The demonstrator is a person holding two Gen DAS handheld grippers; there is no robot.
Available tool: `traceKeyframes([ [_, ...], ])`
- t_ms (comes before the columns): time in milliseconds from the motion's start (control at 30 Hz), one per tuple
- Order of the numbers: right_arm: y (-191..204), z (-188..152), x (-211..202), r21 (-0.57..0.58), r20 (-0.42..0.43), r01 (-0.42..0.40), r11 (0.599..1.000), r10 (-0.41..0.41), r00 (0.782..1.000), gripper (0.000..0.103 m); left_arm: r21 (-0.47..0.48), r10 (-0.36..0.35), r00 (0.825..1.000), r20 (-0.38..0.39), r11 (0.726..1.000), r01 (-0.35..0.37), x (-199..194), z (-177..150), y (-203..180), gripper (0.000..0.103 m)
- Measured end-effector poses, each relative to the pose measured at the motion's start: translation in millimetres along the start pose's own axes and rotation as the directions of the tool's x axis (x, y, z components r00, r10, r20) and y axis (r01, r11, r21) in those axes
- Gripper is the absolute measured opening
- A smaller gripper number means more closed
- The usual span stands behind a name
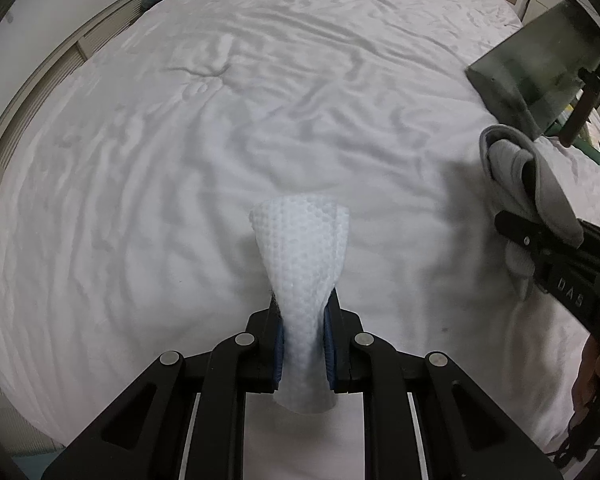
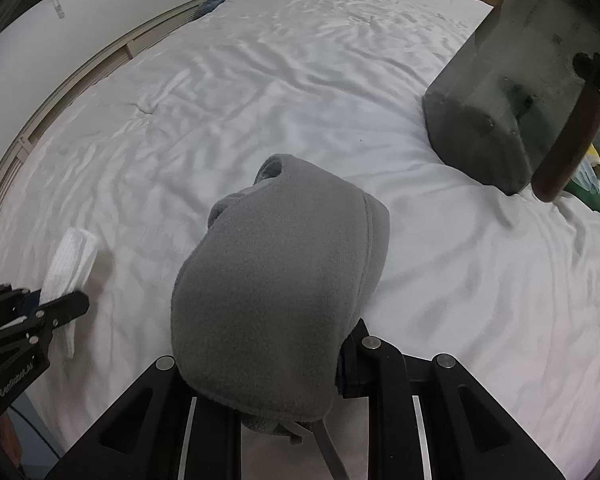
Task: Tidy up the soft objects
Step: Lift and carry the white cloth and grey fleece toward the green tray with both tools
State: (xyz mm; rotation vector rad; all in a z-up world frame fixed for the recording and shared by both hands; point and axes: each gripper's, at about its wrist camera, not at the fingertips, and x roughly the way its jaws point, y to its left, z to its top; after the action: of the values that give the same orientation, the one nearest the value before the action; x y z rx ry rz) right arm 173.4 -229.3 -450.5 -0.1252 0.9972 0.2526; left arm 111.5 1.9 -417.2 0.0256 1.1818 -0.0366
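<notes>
The left gripper (image 1: 305, 344) is clamped on a white waffle-textured cloth (image 1: 302, 256) that stands out ahead of its pads, above the white bedsheet (image 1: 180, 140). The right gripper (image 2: 300, 364) pinches a grey fleece piece (image 2: 276, 280) draped back over its fingers. Both look light and floppy, so pinch near a folded edge. A dark fabric bin (image 2: 512, 92) sits ahead to the right.

Dimpled white woven cloth (image 1: 300, 264), matt grey fleece (image 2: 276, 292), wrinkled white cotton-like bedsheet (image 1: 180, 140), translucent smoky plastic bin (image 2: 516, 92)

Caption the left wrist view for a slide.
Left gripper holds a white textured cloth above the white bed; right gripper holds a gray fleece item.
</notes>
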Motion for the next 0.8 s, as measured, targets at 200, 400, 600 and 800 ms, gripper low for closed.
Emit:
traceKeyframes([
  [200, -15, -7, -15, -0.006, -0.009, -0.006, 1.000, 0.006, 1.000, 0.019, 0.035, -0.013, 1.000, -0.003, 0.999, 0.013, -7, 6, -27, 0.013],
  [400, -33, -13, -31, -0.009, -0.016, -0.005, 1.000, 0.005, 1.000, 0.019, 0.070, -0.029, 0.999, -0.015, 0.997, 0.030, -8, 12, -60, 0.013],
  [600, -58, -23, -51, -0.001, -0.020, 0.005, 1.000, -0.005, 1.000, 0.019, 0.114, -0.057, 0.998, -0.017, 0.992, 0.059, -13, 17, -100, 0.013],
  [800, -92, -33, -69, 0.021, -0.030, 0.023, 1.000, -0.023, 0.999, 0.019, 0.152, -0.081, 0.996, -0.023, 0.985, 0.084, -15, 22, -138, 0.013],
])
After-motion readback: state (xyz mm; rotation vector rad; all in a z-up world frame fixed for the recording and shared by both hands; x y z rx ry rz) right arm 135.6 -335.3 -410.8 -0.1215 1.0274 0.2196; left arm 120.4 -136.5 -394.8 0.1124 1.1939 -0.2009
